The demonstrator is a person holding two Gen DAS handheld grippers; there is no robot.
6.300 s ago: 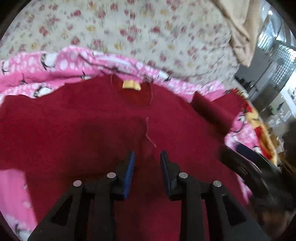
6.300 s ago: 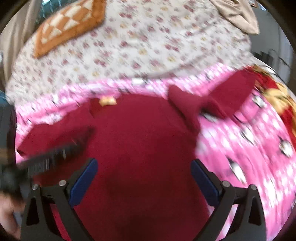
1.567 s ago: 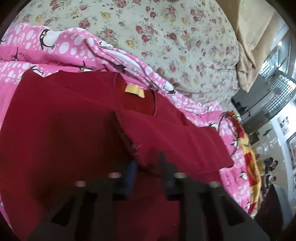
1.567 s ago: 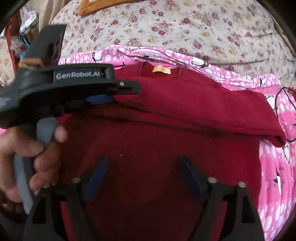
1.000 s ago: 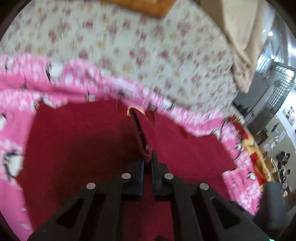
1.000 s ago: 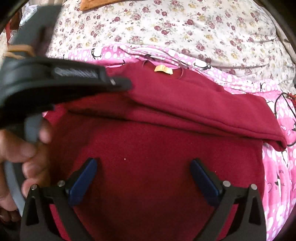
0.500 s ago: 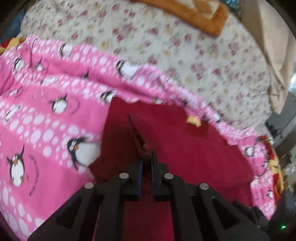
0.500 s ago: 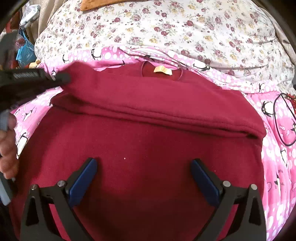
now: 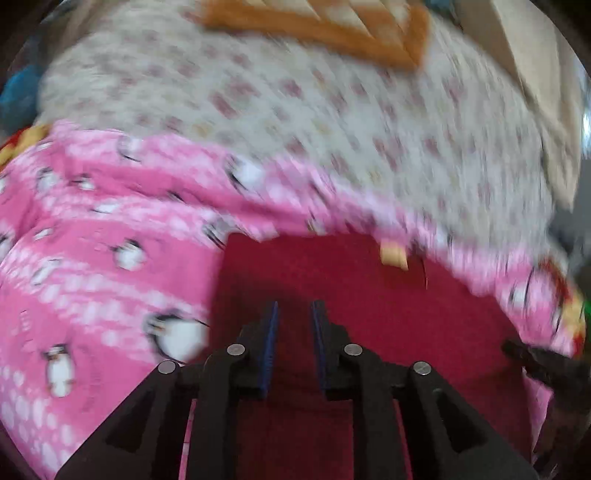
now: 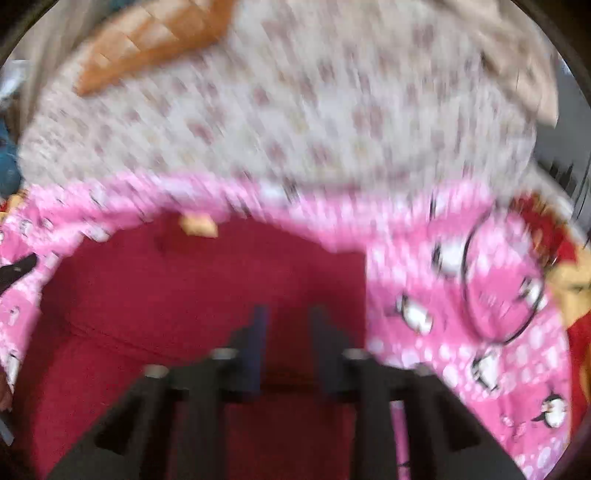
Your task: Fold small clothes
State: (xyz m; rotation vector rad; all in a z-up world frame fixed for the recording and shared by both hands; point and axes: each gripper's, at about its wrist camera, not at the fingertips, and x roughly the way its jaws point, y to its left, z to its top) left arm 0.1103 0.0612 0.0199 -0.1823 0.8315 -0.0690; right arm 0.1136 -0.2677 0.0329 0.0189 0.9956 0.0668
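Note:
A dark red sweater (image 9: 388,314) lies flat on the bed with its yellow neck label (image 9: 394,254) at the far side. My left gripper (image 9: 293,314) hovers over the sweater's left edge, pads a narrow gap apart with nothing pinched between them. In the blurred right wrist view the sweater (image 10: 184,288) and its label (image 10: 197,225) show again. My right gripper (image 10: 286,317) is over the sweater's right edge and its jaws are closing. Red cloth shows in the gap, and the blur hides whether the pads touch it.
A pink penguin blanket (image 9: 110,258) lies under the sweater, a floral sheet (image 9: 295,110) beyond it. An orange cushion (image 9: 314,22) and beige cloth (image 9: 535,74) lie at the back. A thin black ring (image 10: 502,277) rests on the blanket at the right.
My left gripper has let go of the red sleeve edge and its pads have parted slightly. The right jaws have narrowed from wide, and that gripper has swung towards the sweater's right edge.

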